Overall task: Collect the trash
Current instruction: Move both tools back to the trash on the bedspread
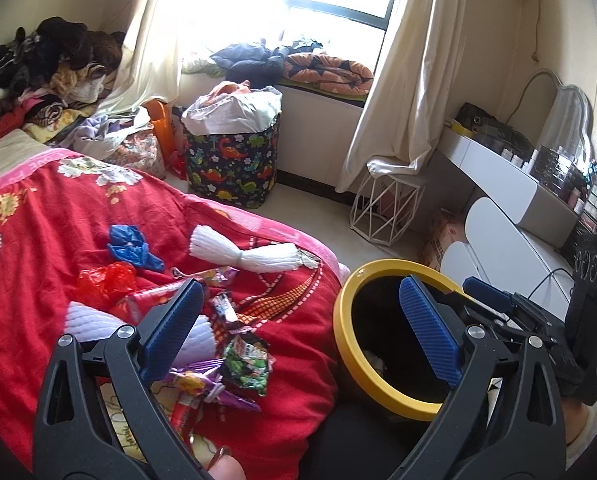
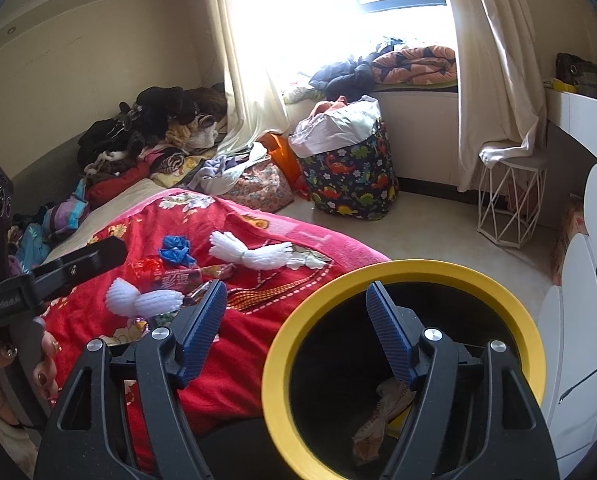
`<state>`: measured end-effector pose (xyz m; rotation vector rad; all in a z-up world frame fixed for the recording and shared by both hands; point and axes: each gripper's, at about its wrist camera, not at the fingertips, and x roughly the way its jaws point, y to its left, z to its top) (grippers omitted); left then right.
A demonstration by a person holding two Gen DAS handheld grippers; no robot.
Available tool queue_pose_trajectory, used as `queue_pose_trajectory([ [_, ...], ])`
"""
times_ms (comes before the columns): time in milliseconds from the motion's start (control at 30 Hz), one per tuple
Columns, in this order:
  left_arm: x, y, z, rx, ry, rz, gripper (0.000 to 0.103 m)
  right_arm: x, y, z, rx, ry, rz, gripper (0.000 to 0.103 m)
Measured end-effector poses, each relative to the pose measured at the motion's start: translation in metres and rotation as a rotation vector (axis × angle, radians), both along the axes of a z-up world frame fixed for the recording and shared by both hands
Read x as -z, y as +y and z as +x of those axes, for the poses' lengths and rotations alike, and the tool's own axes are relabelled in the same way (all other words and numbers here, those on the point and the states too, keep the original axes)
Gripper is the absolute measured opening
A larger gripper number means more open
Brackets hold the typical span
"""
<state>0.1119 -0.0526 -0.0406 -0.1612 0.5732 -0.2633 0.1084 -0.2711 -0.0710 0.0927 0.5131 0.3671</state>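
Your left gripper [image 1: 302,320] is spread wide and holds nothing; wrappers [image 1: 242,364] lie on the red blanket [image 1: 58,240] under its left finger. Your right gripper [image 2: 294,334] is empty too, jaws apart, right finger over the yellow-rimmed bin [image 2: 410,270], where one wrapper [image 2: 378,420] lies.

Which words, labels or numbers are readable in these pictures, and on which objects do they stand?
"彩逗", roughly, white characters on the red snack wrapper on the red blanket.
"LOVE", faint pink letters on the blanket's pink border, only partly readable.
Small white print on the left gripper's black body: too blurred to read.
Green snack packet, cardboard box: print too small.
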Motion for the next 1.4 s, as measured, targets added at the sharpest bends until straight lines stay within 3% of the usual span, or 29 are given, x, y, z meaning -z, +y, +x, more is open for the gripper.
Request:
queue_pose_trajectory([
  [867, -0.003, 0.102, -0.011, -0.242, -0.009, -0.072, 0.091, 0.012, 0.098, -0.026, -0.263, 0.012, -0.132, 0.071],
  [1167, 0.015, 0.134, -0.011, -0.328, 0.049, -0.068, 0.091, 0.033, 0.127, -0.026, -0.363, 0.095, -0.164, 0.049],
  [1400, 0.045, 0.161, -0.006, -0.386, 0.136, -0.100, 0.091, 0.047, 0.137, -0.018, -0.405, 0.136, -0.173, 0.032],
])
